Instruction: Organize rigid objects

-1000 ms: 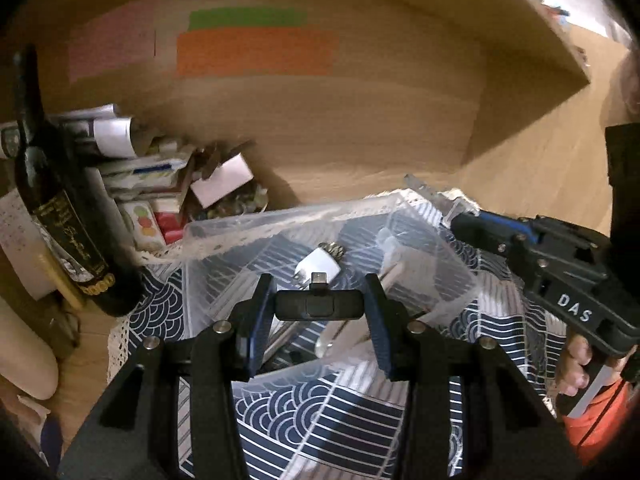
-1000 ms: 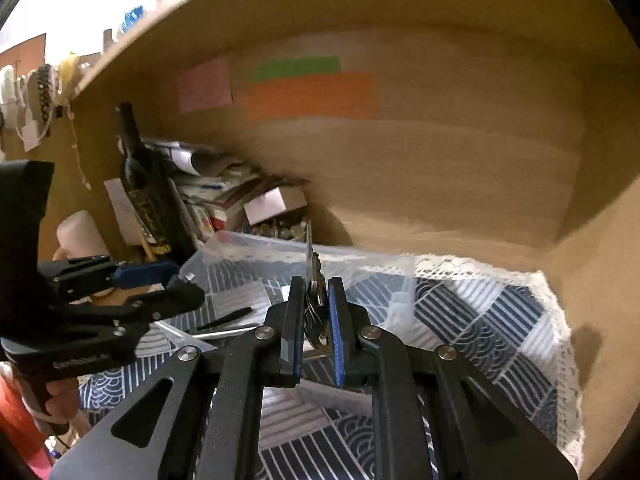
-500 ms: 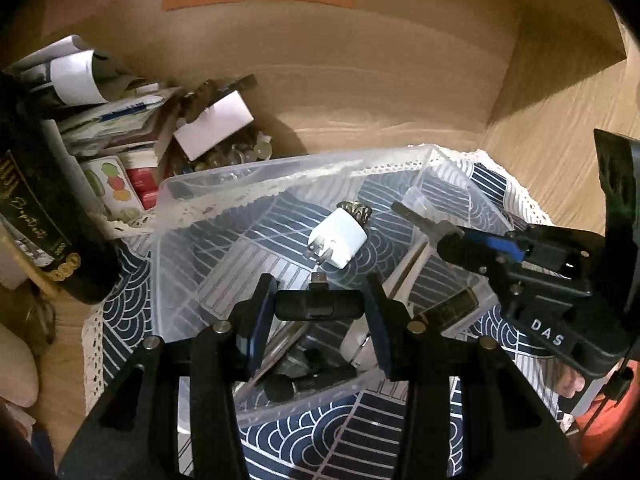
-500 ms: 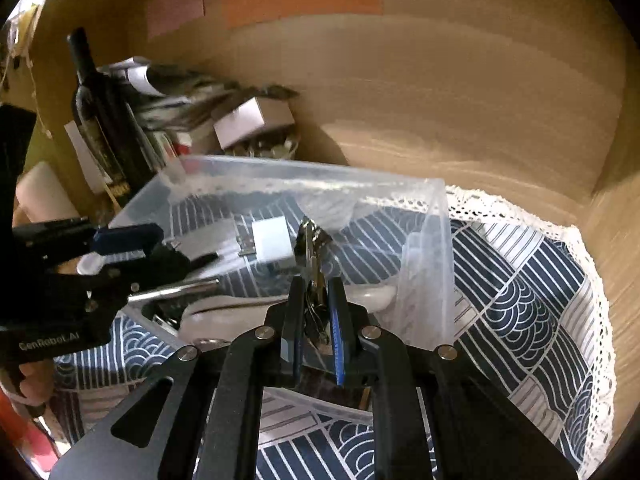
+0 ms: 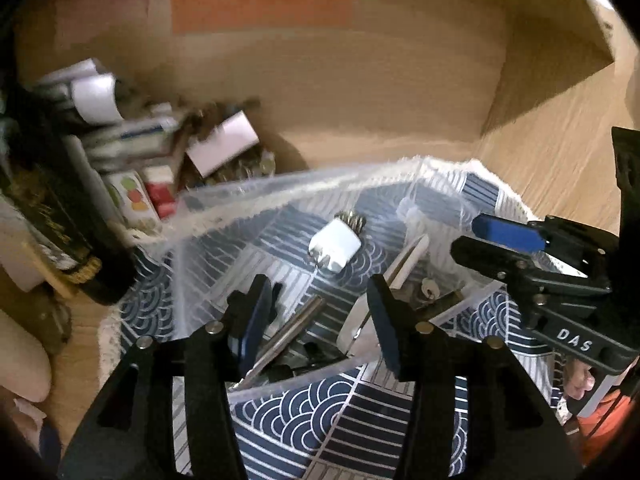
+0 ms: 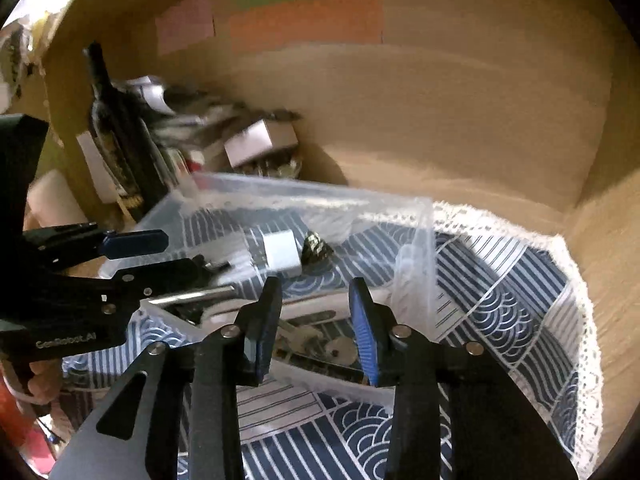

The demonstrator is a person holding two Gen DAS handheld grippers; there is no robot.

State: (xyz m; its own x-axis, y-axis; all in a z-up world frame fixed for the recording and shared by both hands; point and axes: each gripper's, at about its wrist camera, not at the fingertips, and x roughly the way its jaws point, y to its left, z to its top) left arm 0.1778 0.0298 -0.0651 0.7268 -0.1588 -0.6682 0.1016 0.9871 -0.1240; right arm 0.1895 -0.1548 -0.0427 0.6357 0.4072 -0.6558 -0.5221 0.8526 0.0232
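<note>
Both grippers (image 5: 320, 300) (image 6: 316, 304) agape, empty.

White letters "DAS" stand on the black body of the right gripper (image 5: 516, 240), off to the right of the left one. On the left gripper (image 6: 160, 252), left of the right one, a pale mark reads roughly "GenRobot.AI". The bottle (image 6: 116, 136) label is too blurred to read.

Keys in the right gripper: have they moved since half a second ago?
Yes. The right gripper has opened, and the keys have dropped from its fingers down into the clear plastic bin, near its front wall.
</note>
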